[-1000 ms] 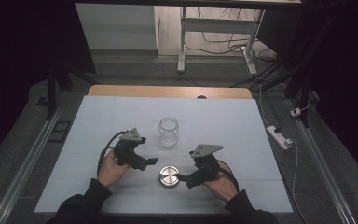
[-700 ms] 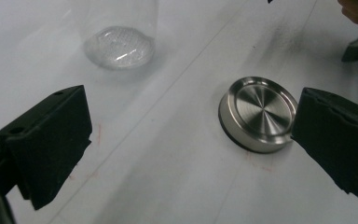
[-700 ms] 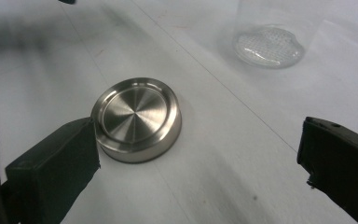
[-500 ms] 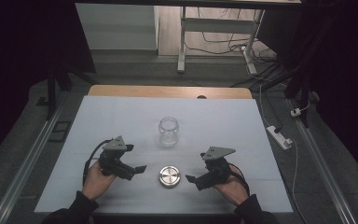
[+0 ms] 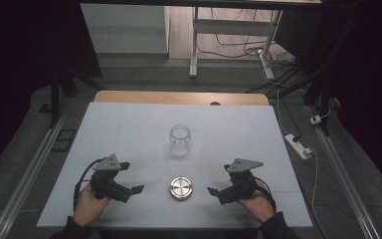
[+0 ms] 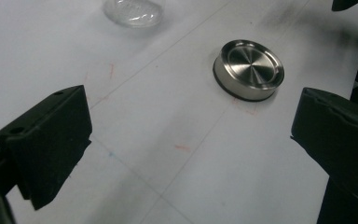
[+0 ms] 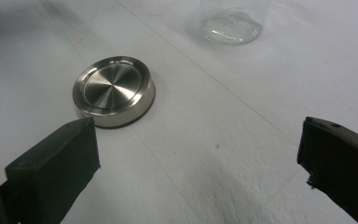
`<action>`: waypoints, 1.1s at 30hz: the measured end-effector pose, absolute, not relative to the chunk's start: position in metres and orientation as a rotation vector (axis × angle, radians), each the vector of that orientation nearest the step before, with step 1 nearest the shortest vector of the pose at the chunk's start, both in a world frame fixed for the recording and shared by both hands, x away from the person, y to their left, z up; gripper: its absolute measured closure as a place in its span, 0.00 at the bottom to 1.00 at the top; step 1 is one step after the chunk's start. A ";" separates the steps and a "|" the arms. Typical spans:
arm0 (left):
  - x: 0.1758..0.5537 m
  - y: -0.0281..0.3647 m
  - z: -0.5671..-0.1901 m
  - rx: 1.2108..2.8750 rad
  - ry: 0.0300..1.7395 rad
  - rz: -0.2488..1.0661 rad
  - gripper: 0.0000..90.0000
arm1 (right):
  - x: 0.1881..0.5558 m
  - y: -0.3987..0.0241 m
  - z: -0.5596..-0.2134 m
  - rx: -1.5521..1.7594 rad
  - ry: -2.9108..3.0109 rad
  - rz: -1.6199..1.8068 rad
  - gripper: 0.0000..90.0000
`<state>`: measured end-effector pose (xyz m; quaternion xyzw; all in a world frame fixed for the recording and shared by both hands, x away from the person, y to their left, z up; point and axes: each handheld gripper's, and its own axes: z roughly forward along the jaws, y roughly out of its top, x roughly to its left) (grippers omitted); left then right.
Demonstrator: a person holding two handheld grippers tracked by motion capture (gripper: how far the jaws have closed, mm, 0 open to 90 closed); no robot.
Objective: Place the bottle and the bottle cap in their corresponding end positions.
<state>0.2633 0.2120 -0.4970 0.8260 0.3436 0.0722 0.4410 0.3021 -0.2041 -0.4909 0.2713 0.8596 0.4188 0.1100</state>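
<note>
High view overhead facing forward-down, far; both gripper views low, close, sharing metal lid [image 5: 181,188] and jar [image 5: 179,141].

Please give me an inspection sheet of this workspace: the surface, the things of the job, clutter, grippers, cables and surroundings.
Surface: white sheet over a wooden table; faint lines and small coloured marks show in the left gripper view.
Job's things: metal lid flat on the sheet near the front edge, with a black ring at its base; empty glass jar upright behind it, open, apart from the lid.
Clutter: nothing seen on the sheet.
Grippers: left gripper and right gripper both open, empty, on either side of the lid, not touching it.
Cables: a black cable loops from each gripper; floor cables behind the table; power strip at its right.
Surroundings: dark room, white desk frame behind.
</note>
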 end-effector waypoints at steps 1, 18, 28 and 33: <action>0.262 0.214 -0.497 2.049 0.857 0.180 0.00 | 0.301 -0.206 -0.491 0.804 2.522 1.230 0.00; 0.233 0.248 -0.501 1.994 0.963 0.206 0.00 | 0.291 -0.244 -0.490 0.918 2.445 1.225 0.00; 0.216 0.264 -0.506 1.980 1.019 0.228 0.00 | 0.284 -0.263 -0.491 0.980 2.412 1.202 0.00; 0.208 0.271 -0.508 1.972 1.046 0.237 0.00 | 0.280 -0.272 -0.492 1.010 2.394 1.196 0.00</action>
